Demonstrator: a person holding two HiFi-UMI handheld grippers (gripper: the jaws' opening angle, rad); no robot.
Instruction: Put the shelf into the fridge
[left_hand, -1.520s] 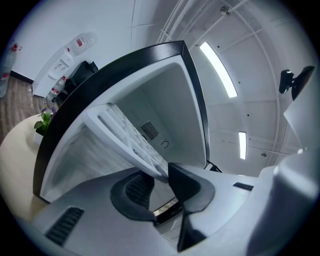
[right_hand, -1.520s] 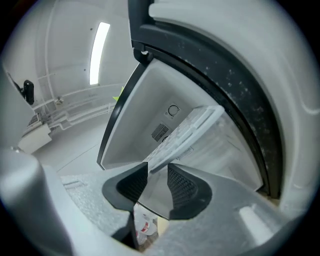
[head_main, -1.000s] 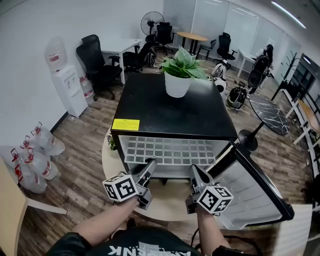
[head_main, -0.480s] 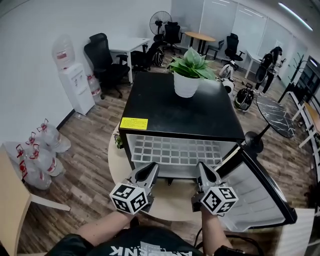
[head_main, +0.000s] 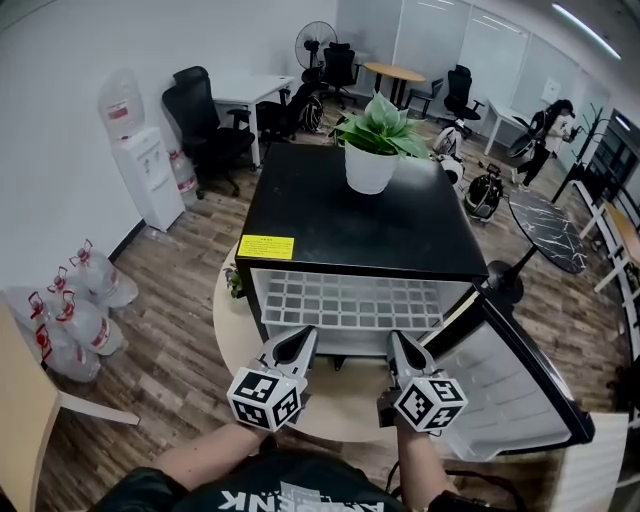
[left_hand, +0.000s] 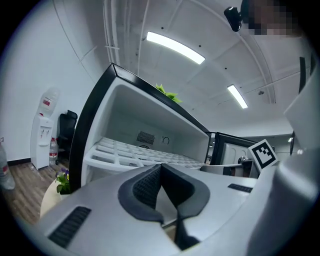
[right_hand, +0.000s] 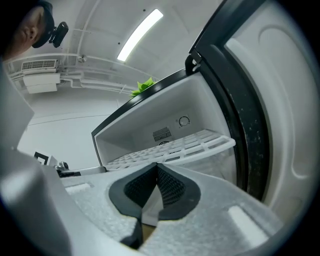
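Observation:
A white lattice shelf (head_main: 345, 300) lies level inside the black fridge (head_main: 350, 220), its front edge jutting a little past the opening. The fridge door (head_main: 510, 390) stands open to the right. My left gripper (head_main: 297, 338) sits just before the shelf's front left; its jaws have just been closing and are now shut, with nothing between them. My right gripper (head_main: 397, 343) is shut and empty near the shelf's front right. The left gripper view shows the shelf (left_hand: 130, 152) beyond the closed left gripper (left_hand: 161, 167). The right gripper view shows the shelf (right_hand: 185, 147) past the closed right gripper (right_hand: 156, 167).
A potted plant (head_main: 372, 150) stands on the fridge top. The fridge rests on a pale round base (head_main: 330, 410). A water dispenser (head_main: 140, 165) and several water bottles (head_main: 70, 310) are at the left. Office chairs and desks fill the back.
The left gripper has rolled about its own line and its jaws have closed. The right gripper has stayed nearly in place.

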